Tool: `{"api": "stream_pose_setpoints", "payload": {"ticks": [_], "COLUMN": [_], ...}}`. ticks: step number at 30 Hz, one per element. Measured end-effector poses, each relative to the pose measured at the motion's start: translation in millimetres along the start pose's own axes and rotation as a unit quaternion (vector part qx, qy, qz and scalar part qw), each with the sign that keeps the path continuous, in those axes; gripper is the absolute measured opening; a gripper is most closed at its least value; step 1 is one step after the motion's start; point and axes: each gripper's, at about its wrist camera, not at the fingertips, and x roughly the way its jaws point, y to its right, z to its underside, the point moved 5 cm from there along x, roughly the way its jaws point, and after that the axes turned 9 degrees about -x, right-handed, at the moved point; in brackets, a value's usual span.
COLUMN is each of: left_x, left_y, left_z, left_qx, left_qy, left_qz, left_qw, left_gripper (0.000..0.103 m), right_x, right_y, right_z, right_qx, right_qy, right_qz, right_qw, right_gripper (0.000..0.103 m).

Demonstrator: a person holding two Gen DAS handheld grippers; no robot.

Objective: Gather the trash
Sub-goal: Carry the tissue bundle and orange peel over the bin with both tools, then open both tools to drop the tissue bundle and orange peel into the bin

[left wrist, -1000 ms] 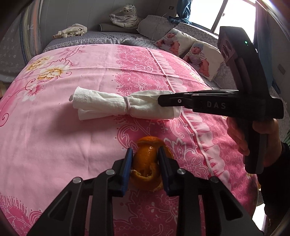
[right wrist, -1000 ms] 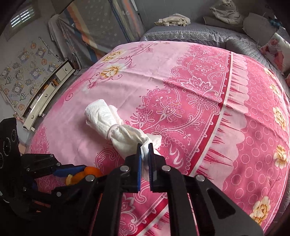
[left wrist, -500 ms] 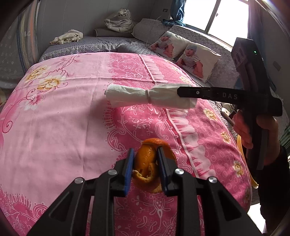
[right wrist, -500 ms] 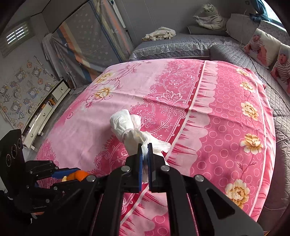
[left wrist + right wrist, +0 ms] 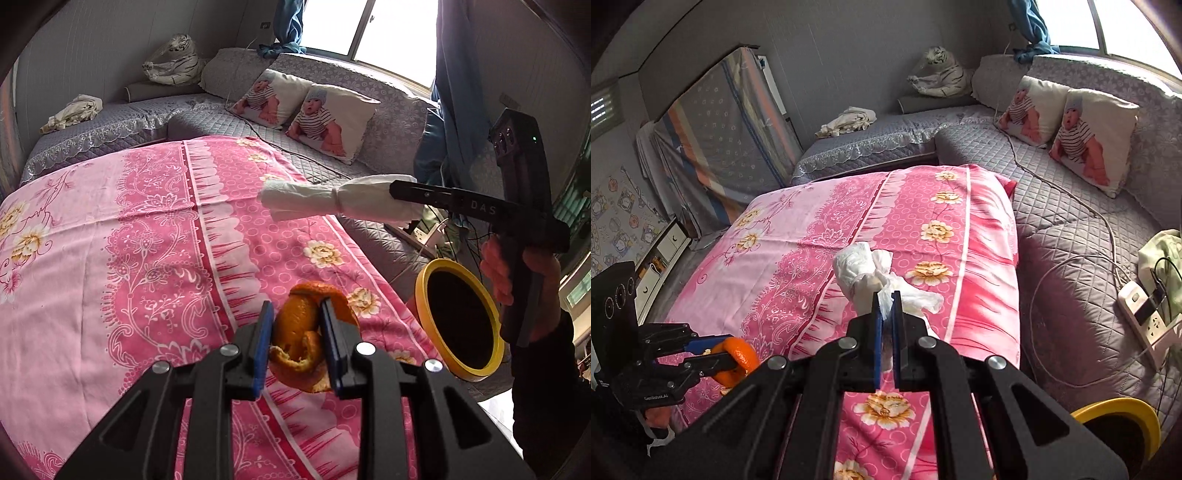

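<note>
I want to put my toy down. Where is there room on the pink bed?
Almost all the pink bedspread is bare, from the grey sofa side to the cabinet side. It is crowded only near the grippers, holding orange peel and rolled tissue.

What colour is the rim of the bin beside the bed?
Yellow; the bin shows best in the left wrist view.

orange peel (image 5: 306, 339): its sides sit behind the left gripper's (image 5: 295, 343) pads, lower centre.
tissue bundle (image 5: 875, 273): near end lost between the right gripper's (image 5: 885, 321) pads.
yellow bin (image 5: 1123, 413): cut off at the lower right corner; inside too dark to read.
person's hand (image 5: 532, 269): arm runs off the right edge.
</note>
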Motion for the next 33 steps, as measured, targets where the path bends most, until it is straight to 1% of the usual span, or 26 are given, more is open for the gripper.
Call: {"api": "stream_pose_setpoints", "payload": {"ticks": [5,9,15,18,22,26,29,33], "left_x": [18,32,61,77,97,115,127,135], "left_y": [55,97,163,194,227,249,260,265], "left_z": [-6,-3,2,9,18,30,38,46], "left_qx": [0.040,0.076,0.113,0.128,0.141,0.151,0.155,0.152], "left_qy": [-0.009,-0.020,-0.045,-0.063,-0.084,-0.100,-0.109,-0.123], "left_qz": [0.037,0.063,0.114,0.138,0.159,0.166,0.168,0.170], "left_qw": [0.9985,0.9949,0.9860,0.9801,0.9735,0.9692,0.9674,0.9658], "left_gripper": [0.024,0.024,0.024,0.024,0.024,0.024,0.024,0.026], "right_x": [-52,-91,-144,-165,-179,-183,-180,-176], "right_y": [50,86,129,148,173,194,204,210], "right_z": [18,41,78,99,128,156,174,186], "right_qx": [0.036,0.069,0.112,0.137,0.168,0.192,0.209,0.222], "right_qy": [0.018,0.027,0.037,0.036,0.025,0.008,-0.004,-0.013], "right_qz": [0.055,0.096,0.162,0.198,0.241,0.267,0.269,0.269], "right_qw": [0.998,0.993,0.980,0.970,0.956,0.944,0.940,0.937], "right_gripper": [0.003,0.003,0.003,0.003,0.003,0.003,0.004,0.004]}}
